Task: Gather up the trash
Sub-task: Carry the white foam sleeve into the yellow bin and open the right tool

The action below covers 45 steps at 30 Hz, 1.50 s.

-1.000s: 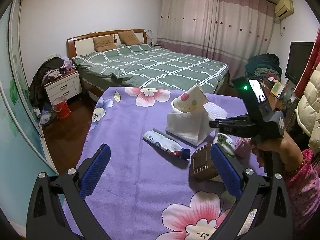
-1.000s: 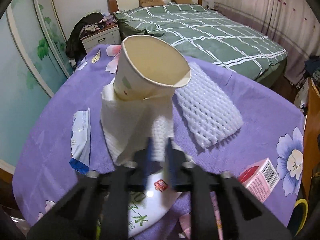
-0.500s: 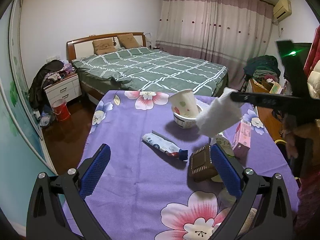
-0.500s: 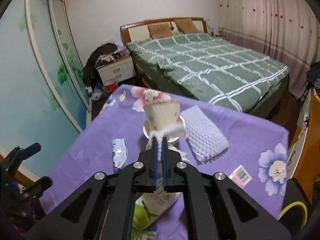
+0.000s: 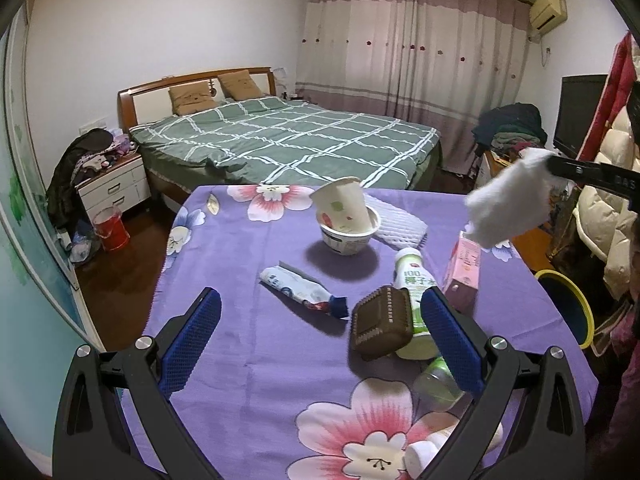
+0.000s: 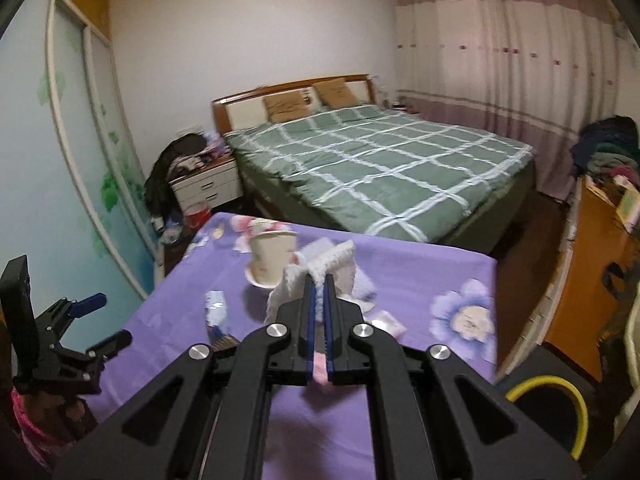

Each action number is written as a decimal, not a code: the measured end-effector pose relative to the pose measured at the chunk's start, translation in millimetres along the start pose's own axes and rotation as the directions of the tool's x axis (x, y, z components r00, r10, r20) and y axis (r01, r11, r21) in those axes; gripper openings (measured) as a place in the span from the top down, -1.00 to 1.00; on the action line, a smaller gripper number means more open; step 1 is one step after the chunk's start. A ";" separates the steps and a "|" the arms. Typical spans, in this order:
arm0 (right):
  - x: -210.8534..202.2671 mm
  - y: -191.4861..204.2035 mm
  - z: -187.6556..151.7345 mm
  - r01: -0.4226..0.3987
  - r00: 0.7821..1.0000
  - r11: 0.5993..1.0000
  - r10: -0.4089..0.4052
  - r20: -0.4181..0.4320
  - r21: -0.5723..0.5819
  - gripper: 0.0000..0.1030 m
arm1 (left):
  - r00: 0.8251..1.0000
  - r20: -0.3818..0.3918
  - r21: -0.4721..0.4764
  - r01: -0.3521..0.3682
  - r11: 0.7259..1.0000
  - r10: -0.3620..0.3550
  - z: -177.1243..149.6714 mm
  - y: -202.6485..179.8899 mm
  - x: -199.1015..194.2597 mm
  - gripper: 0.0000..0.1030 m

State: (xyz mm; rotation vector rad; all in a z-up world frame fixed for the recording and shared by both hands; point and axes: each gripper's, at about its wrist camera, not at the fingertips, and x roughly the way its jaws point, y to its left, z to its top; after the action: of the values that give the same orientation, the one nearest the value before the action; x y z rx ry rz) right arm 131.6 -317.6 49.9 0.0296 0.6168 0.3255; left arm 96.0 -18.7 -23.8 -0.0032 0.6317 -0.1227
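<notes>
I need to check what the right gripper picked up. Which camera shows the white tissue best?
The left wrist view: the white tissue hangs whole in the air off the table's right side, above the yellow-rimmed bin. The right wrist view shows only its pinched top edge between the right gripper jaws, blurred.

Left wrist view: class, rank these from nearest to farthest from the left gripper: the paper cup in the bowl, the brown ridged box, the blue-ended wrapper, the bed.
1. Brown ridged box, just inside the left gripper's right finger.
2. Blue-ended wrapper, mid-table, slightly left.
3. Paper cup, tilted in the bowl, far end of table.
4. Bed, beyond the table.
</notes>
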 end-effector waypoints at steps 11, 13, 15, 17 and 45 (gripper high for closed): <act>-53.6 -121.8 -63.9 0.265 0.964 0.946 -0.263 -0.036 0.189 0.92 | 0.998 -0.010 0.061 0.059 0.996 -0.059 -1.4 -39.2 -0.9 -0.91; -56.2 -140.6 -78.9 0.316 0.949 0.925 -0.309 -0.063 0.213 0.91 | 0.998 -0.010 0.069 0.070 0.995 -0.069 -2.6 -47.0 -1.9 -0.91; -56.1 -161.2 -93.9 0.362 0.932 0.901 -0.348 -0.098 0.241 0.91 | 0.997 -0.012 0.077 0.076 0.994 -0.075 -3.4 -52.5 -2.5 -0.91; -53.4 -179.4 -108.6 0.403 0.915 0.877 -0.381 -0.132 0.261 0.91 | 0.997 -0.015 0.087 0.082 0.993 -0.081 -4.6 -58.5 -3.5 -0.91; -33.9 -240.8 -178.5 0.494 0.866 0.792 -0.413 -0.282 0.358 0.29 | 0.989 -0.078 0.179 0.134 0.975 -0.122 -29.4 -111.8 -19.3 -0.91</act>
State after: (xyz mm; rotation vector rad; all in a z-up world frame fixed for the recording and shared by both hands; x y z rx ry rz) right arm 73.6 -568.8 -106.6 0.2639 0.8540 -0.2893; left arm 50.6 -126.5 -31.6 0.1390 0.6848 -0.3071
